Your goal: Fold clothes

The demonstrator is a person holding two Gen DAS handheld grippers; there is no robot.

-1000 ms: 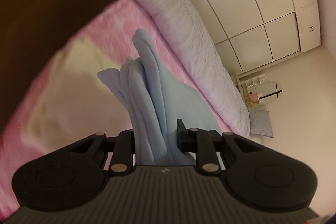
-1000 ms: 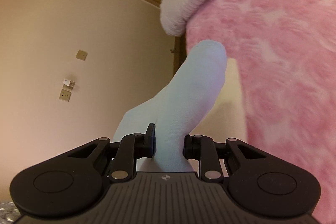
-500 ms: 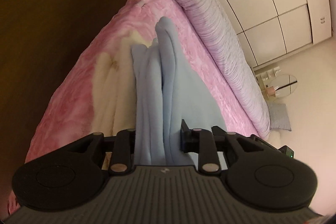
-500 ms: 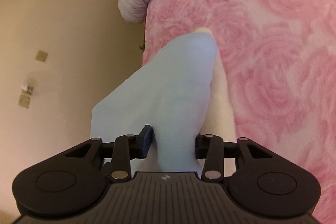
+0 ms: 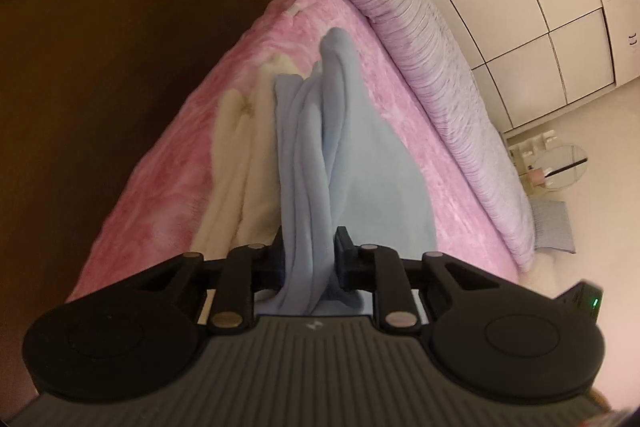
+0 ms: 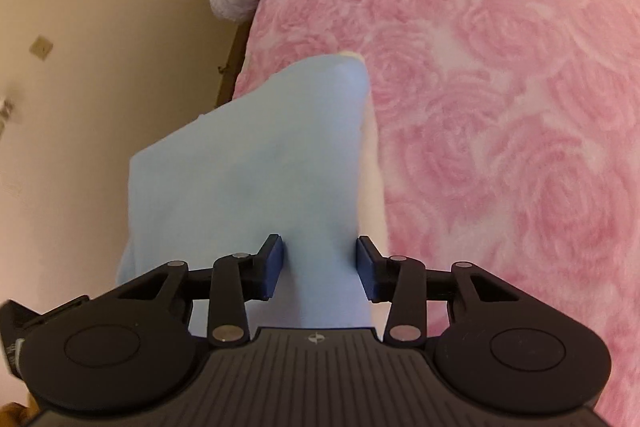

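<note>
Pale blue cloth (image 5: 344, 163), soft and matte, stretched between both grippers above a pink bed (image 5: 404, 107). In the left wrist view: bunched into several long vertical folds, rope-like ridges running away from the jaws to a rounded tip, with a smooth flat panel spreading to the right of the folds. Left gripper (image 5: 308, 263) pinched tight on the gathered bundle, pads pressed into the fabric on both sides, a small lump of cloth sagging just below the jaws. In the right wrist view: same cloth (image 6: 256, 163) smooth and nearly creaseless, a broad sheet narrowing toward the jaws, upper corner rounded, left edge straight against a beige wall (image 6: 80, 67). Right gripper (image 6: 318, 267) narrowed around a thinner strip of the cloth, blue pads touching or almost touching its edges; whether truly clamped, cannot tell. Under the cloth, a cream garment (image 5: 240, 163) lying flat on the bed's rose-patterned pink cover, partly hidden by the blue folds. Along the bed's far side, a ribbed lilac quilt (image 5: 432, 67) rolled into a long bolster. Beyond it, white wardrobe doors (image 5: 540, 27).
</note>
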